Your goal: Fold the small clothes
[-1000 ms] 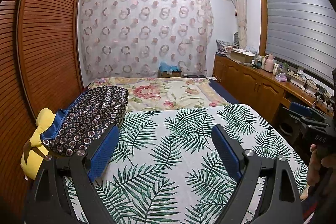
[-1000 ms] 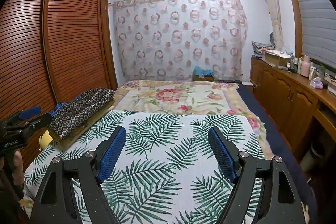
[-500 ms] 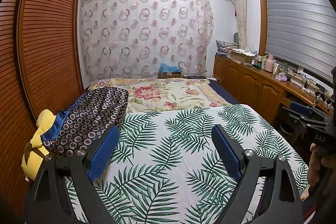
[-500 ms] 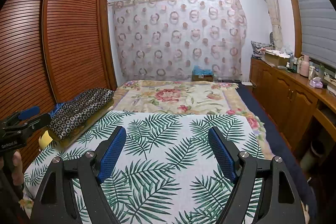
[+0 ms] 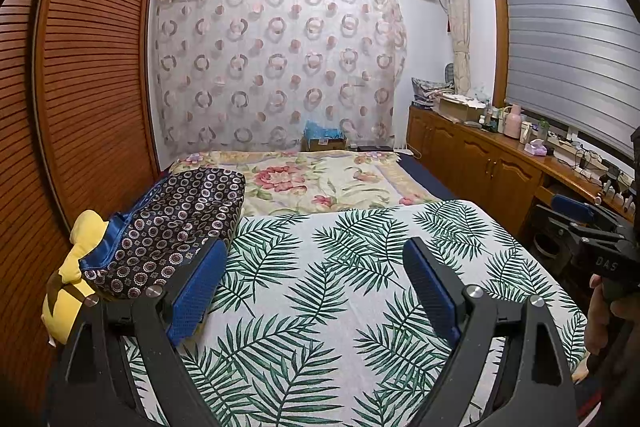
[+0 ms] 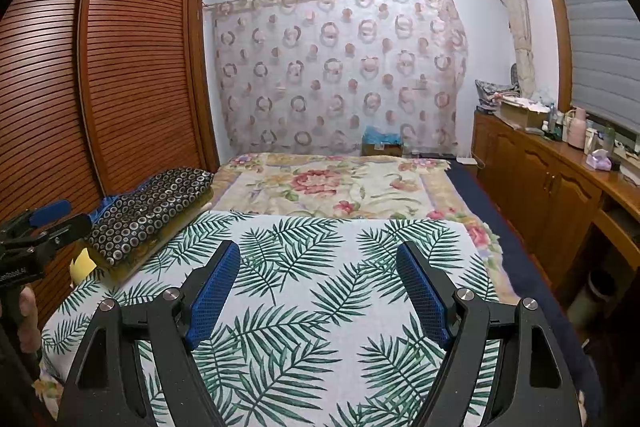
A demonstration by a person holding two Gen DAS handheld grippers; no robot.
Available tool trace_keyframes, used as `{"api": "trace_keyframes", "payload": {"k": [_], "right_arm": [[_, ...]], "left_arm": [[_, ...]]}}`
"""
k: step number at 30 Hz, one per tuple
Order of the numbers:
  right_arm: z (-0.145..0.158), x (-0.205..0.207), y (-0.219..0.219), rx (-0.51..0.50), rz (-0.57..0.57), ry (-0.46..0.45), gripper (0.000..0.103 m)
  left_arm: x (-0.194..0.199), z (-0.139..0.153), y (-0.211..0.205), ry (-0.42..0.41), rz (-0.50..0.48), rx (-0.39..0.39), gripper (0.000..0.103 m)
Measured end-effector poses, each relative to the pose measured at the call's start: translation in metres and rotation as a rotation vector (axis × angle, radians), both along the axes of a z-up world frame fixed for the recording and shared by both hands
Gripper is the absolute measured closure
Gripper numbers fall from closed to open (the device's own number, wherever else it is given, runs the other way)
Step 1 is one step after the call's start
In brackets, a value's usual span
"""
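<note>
Two grippers are in our hands, both with jaws spread wide and nothing between the blue pads. From the left gripper we look past its fingers onto a palm-leaf sheet spread flat over the near part of the bed. At ten o'clock from that gripper lies a dark circle-print garment, folded in a thick bundle on top of a yellow cushion at the bed's left edge, beside the slatted wardrobe. From the right gripper the same bundle sits at ten o'clock, well apart from its pads. A floral blanket covers the bed at twelve o'clock, and wooden cabinets run along at three o'clock.
</note>
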State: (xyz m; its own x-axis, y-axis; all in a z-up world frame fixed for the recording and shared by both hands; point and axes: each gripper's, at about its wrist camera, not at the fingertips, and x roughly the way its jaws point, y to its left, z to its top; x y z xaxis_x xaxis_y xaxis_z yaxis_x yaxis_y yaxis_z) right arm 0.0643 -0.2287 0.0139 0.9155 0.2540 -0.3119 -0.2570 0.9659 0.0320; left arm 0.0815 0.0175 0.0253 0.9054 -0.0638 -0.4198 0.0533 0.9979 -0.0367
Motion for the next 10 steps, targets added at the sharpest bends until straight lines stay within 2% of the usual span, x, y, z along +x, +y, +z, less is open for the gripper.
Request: {"api": "trace_keyframes", "payload": {"k": [10], "right_arm": [[0.001,0.0,-0.0025,0.003,0.005,0.002,0.021]], "left_arm": [[0.0009,0.0014,0.0015,-0.001,0.001,0.001,0.013]]}}
